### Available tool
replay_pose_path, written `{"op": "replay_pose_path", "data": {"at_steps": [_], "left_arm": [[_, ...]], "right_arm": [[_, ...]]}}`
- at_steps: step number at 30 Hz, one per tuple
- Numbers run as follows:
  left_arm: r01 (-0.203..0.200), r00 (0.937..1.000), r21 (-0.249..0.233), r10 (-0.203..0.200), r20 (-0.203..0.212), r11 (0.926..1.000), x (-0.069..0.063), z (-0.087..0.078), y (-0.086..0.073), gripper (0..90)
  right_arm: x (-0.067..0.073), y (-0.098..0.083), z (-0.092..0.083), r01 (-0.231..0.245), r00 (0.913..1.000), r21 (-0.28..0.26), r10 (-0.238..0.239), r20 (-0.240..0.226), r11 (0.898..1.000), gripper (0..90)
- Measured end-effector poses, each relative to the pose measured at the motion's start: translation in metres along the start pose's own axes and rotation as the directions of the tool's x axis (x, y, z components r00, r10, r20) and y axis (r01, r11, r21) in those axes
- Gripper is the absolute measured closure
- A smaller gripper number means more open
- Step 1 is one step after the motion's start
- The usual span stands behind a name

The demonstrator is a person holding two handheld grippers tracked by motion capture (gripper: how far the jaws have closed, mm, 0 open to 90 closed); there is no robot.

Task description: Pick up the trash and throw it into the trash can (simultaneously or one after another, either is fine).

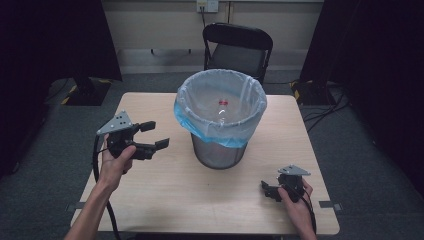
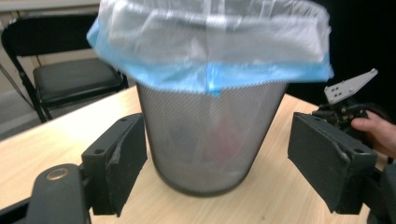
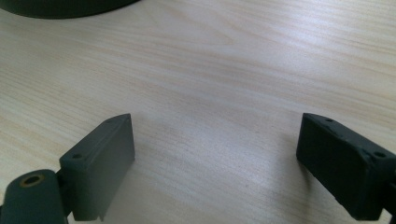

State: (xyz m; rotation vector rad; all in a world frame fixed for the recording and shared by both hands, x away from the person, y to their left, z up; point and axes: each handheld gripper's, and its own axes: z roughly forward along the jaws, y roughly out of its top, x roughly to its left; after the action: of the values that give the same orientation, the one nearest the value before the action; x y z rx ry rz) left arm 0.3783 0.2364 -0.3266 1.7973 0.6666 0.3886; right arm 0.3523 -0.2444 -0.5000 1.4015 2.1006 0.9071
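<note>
**— Wire-mesh bin** point(image 1: 219, 150) sits mid-table, liner bag point(image 1: 220, 107) already folded over its rim, pale blue edge hanging outside. Looks mostly dressed to me.

**— And the hands?**

**— Left gripper** point(image 1: 156, 135) hovers beside the bin, jaws wide, nothing between them. Right gripper point(image 1: 268, 190) rests low on the table point(image 1: 165, 200) near the front edge, well apart from the bin, jaws wide too, gripping nothing. I'd guess tidying the liner is what's left.

**— Anything from up close?**

**— Left gripper view** shows the mesh wall point(image 2: 210, 135) and something reddish inside, blurred. From above you see into the bag: a small red-marked item point(image 1: 223, 103) lying there.
</note>
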Motion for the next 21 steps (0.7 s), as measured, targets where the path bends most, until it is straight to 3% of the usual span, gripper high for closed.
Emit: {"op": "replay_pose_path", "data": {"at_steps": [7,16,21], "left_arm": [[0.017,0.9998,0.019,-0.017,-0.009,0.9997,0.002,-0.002,-0.015,18.1],[0.011,0.9981,0.081,-0.006,-0.061,0.9966,0.004,-0.006,-0.042,20.5],[0.018,0.9962,0.093,-0.009,-0.087,0.9956,0.007,-0.008,-0.057,22.0]], "right_arm": [[0.0,0.0,0.0,0.0,1.0,0.0,0.0,0.0,1.0,10.7],[0.0,0.0,0.0,0.0,1.0,0.0,0.0,0.0,1.0,10.7],[0.0,0.0,0.0,0.0,1.0,0.0,0.0,0.0,1.0,10.7]]}}
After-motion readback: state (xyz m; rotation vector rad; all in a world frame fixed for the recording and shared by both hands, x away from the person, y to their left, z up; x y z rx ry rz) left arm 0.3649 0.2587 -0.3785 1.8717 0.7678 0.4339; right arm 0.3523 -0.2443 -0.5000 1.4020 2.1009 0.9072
